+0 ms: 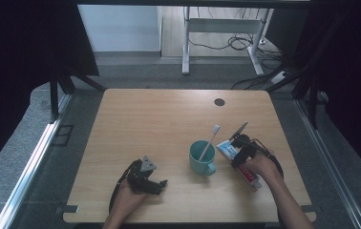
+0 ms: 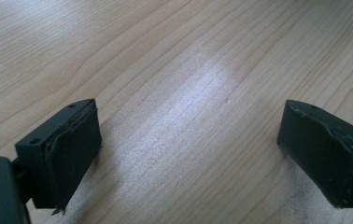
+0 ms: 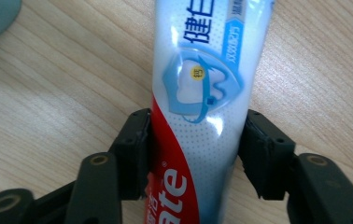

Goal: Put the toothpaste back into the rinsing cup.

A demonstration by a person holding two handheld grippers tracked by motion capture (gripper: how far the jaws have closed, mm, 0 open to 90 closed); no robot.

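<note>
toothpaste tube [image 1: 245,164] right of mug [image 1: 201,158]

On the worktop [image 1: 169,119]: one toothpaste tube [image 1: 245,167], one teal mug [image 1: 201,158], one toothbrush [image 1: 210,140] standing in it. Tongs in use: two sets.

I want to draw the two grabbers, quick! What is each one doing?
Left gripper: open, jaws wide apart over bare wood.
Right gripper: closed on the white, red and blue toothpaste tube lying on the table.

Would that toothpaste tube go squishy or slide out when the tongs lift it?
The toothpaste tube looks plump and glossy, so it probably dents under the right tongs pressing its sides, and its shiny skin may slip. Lying flat on the table, it seems unlikely to roll.
</note>
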